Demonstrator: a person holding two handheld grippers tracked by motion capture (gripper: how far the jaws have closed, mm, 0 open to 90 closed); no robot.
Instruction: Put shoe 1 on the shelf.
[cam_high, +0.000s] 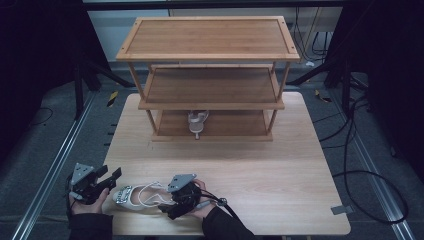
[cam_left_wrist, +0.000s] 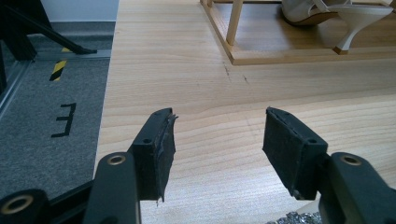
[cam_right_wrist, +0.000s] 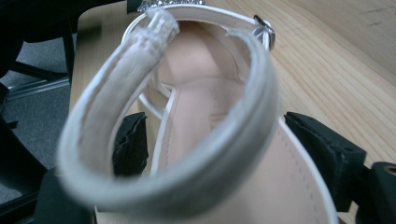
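Near table edge, high view: I see my right gripper (cam_high: 172, 206) at the white sandal (cam_high: 136, 196) heel; second sandal (cam_high: 197, 121) on rack (cam_high: 210, 102) bottom shelf.
Left gripper view: left gripper (cam_left_wrist: 217, 140) spread, nothing between.
Right gripper view: jaws either side of the sandal's heel; grip I cannot tell.

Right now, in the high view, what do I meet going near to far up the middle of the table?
White sandal between the two grippers → bare table → second sandal on the rack's bottom shelf → wooden rack.
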